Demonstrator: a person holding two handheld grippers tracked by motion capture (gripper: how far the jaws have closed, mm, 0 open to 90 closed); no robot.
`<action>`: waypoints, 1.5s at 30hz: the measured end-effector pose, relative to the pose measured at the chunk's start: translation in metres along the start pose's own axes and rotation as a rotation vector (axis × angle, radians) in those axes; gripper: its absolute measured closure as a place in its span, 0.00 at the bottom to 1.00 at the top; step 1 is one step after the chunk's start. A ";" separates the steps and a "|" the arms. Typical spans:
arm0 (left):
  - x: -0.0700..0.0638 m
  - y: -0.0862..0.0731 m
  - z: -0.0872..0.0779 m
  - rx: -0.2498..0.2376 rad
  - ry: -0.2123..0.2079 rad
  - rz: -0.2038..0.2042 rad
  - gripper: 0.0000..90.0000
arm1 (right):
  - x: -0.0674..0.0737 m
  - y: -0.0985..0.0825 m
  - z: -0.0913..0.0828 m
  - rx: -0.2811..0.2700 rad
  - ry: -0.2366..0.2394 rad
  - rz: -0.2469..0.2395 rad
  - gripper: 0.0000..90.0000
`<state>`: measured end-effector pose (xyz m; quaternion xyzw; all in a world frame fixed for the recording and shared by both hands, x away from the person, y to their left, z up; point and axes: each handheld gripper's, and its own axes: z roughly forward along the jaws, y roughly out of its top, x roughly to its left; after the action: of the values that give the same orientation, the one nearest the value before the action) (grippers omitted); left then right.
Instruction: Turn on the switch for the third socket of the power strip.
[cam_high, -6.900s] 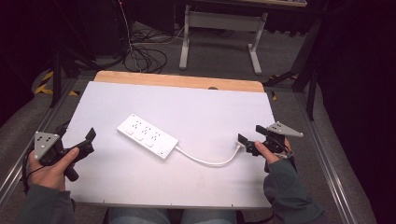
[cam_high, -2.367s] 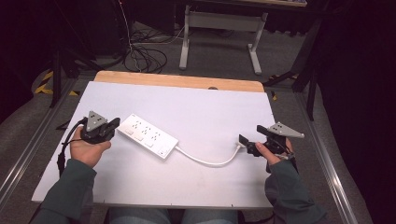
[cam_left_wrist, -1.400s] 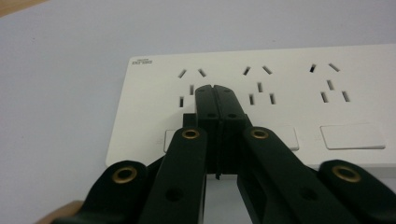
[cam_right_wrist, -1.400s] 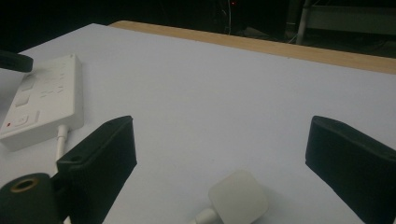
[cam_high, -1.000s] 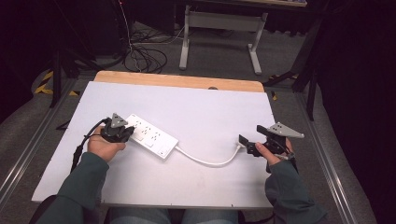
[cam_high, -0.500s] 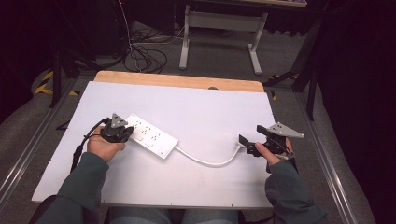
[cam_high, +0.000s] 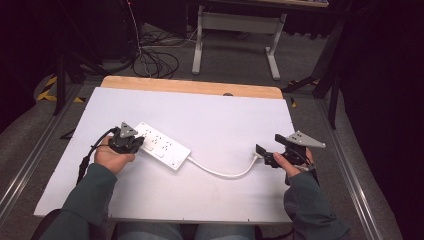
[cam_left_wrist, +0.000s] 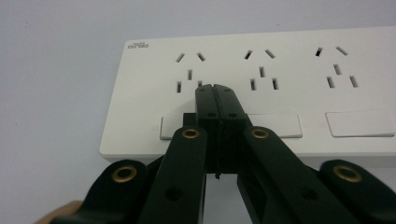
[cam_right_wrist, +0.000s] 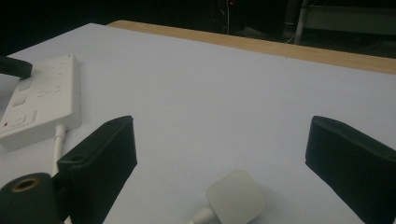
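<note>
Clearly the power strip (cam_left_wrist: 261, 93) is rigid, light plastic (likely slippery); left gripper (cam_left_wrist: 215, 93) pressed together atop it; right gripper (cam_right_wrist: 224, 154) spread around the plug (cam_right_wrist: 235, 196); best gripped by its long edges.

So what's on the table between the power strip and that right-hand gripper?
In the high view, the white cord runs from the power strip toward the right gripper.

Left gripper (cam_high: 131, 142) held low at table's left side, jaws pressed together with no gap in left gripper view (cam_left_wrist: 216, 95), tips pointed away from the person. Left hand (cam_high: 112, 156) wrapped around its rear, forearm in a green sleeve reaching in from bottom left. Right gripper (cam_high: 264, 152) held at table's right side, jaws spread wide apart in right gripper view (cam_right_wrist: 224, 149), pointed leftward. Right hand (cam_high: 290, 161) gripped behind it, sleeve likewise green.
</note>
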<state>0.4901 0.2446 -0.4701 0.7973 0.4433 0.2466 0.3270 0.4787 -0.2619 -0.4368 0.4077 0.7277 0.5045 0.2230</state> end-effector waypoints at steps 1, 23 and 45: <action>0.000 0.000 0.000 0.000 0.000 0.000 1.00 | 0.000 0.000 0.000 0.000 0.000 -0.001 0.10; 0.023 -0.004 -0.044 -0.257 0.027 -0.212 1.00 | 0.002 0.002 0.004 0.000 0.001 -0.006 0.10; 0.026 -0.008 -0.080 -0.460 0.078 -0.257 0.89 | 0.001 0.001 0.004 0.004 0.001 -0.002 0.10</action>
<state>0.4439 0.2945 -0.4205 0.6289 0.4856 0.3279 0.5110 0.4815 -0.2591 -0.4369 0.4070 0.7294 0.5029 0.2223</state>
